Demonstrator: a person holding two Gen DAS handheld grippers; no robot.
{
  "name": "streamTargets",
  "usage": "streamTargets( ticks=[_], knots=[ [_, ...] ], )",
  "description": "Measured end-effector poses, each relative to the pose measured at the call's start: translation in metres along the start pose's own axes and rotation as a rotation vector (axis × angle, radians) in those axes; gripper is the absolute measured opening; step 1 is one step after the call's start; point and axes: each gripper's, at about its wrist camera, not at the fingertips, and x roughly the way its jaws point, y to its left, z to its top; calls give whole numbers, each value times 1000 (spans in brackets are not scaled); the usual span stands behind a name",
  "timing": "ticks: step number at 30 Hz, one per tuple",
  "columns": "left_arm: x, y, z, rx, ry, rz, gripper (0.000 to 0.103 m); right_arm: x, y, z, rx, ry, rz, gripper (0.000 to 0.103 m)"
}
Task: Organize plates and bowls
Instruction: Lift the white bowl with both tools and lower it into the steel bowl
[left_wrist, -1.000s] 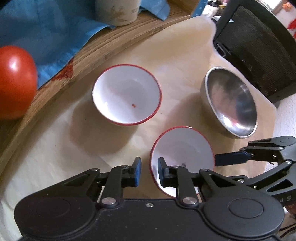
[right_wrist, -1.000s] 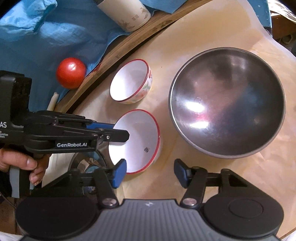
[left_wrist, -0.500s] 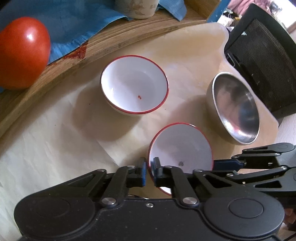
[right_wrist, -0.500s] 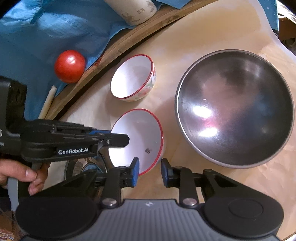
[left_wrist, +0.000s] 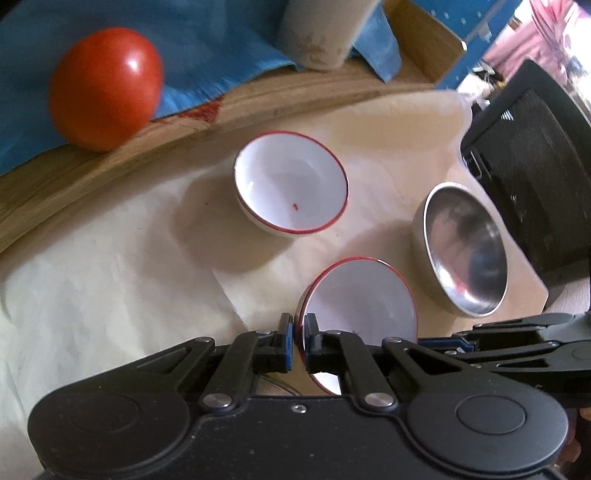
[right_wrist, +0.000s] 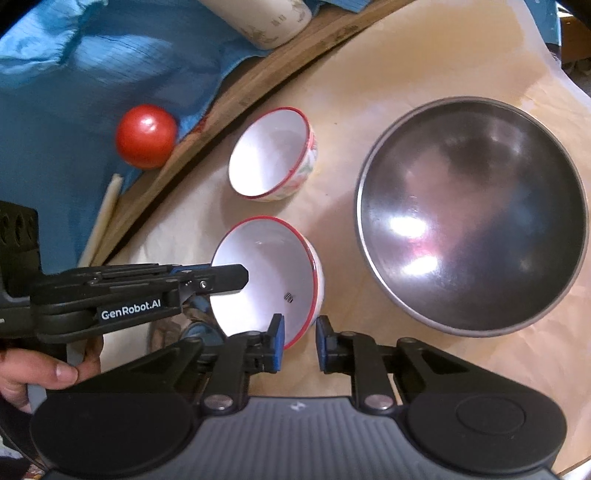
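While both grippers (left_wrist: 298, 341) (right_wrist: 298, 341) pinch 1 red-rimmed bowl (right_wrist: 266, 280), right jaws are closing.

Near bowl (right_wrist: 266, 280) before far bowl (right_wrist: 273, 155); metal bowl (right_wrist: 472, 214) right

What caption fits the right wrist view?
Both hand-held grippers pinch the near bowl's rim beside a steel bowl.

Open paper (left_wrist: 110, 295) toward left edge; blocked ahead by far bowl (left_wrist: 291, 184), right by steel bowl (left_wrist: 465, 254), wooden rim (left_wrist: 92, 166) behind.
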Motion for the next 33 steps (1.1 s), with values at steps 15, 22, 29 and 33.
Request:
streamTargets(
  ticks=[15, 22, 29, 33],
  knots=[
    [-29, -19, 12, -62, -114, 14, 5, -40, 0, 18, -54, -97, 101, 20],
    [-28, -48, 28, -11, -132, -2, 5, -68, -15, 23, -43, -156, 106, 20],
    [-19, -84, 43, 31, -142, -21, 5, -101, -39, 24, -4, -217, 93, 20],
    [-6, -104, 49, 52, -123, -34, 6, -112, -59, 24, 49, -241, 87, 20]
  ],
)
